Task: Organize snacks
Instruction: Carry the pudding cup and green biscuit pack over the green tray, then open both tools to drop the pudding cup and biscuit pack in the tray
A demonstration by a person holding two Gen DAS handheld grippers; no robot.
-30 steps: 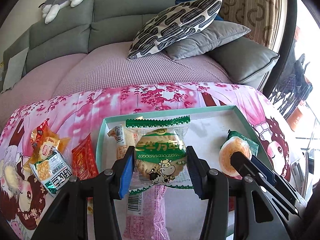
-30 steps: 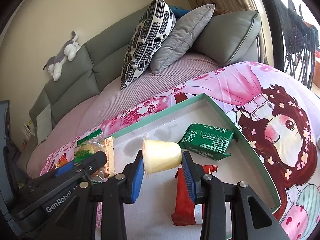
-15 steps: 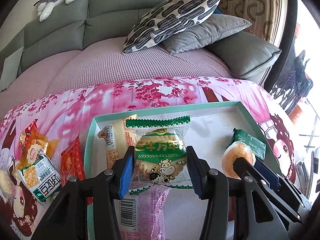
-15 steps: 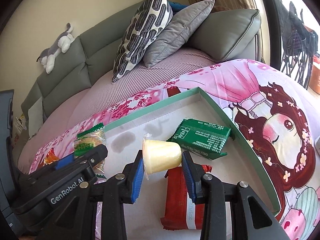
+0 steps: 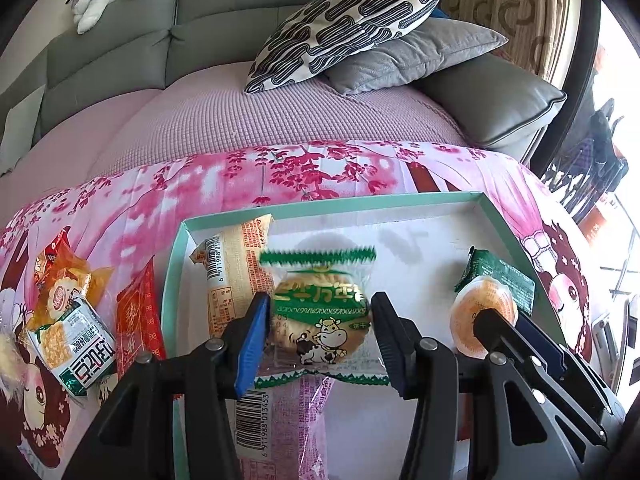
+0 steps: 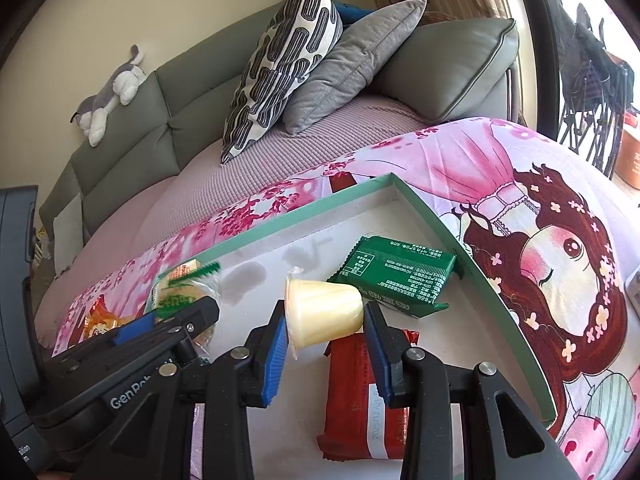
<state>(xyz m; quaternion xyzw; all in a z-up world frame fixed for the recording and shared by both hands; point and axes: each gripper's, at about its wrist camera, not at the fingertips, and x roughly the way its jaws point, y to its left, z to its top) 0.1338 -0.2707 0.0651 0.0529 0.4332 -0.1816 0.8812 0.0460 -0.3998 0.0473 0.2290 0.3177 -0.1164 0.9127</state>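
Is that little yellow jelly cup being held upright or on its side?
On its side. The jelly cup lies sideways in the right tool, its wide rim left, narrow base right.

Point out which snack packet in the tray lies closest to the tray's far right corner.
The dark green packet, lying flat with its printed back up. The red packet sits nearer the camera, and the beige and pink packets lie on the tray's left side.
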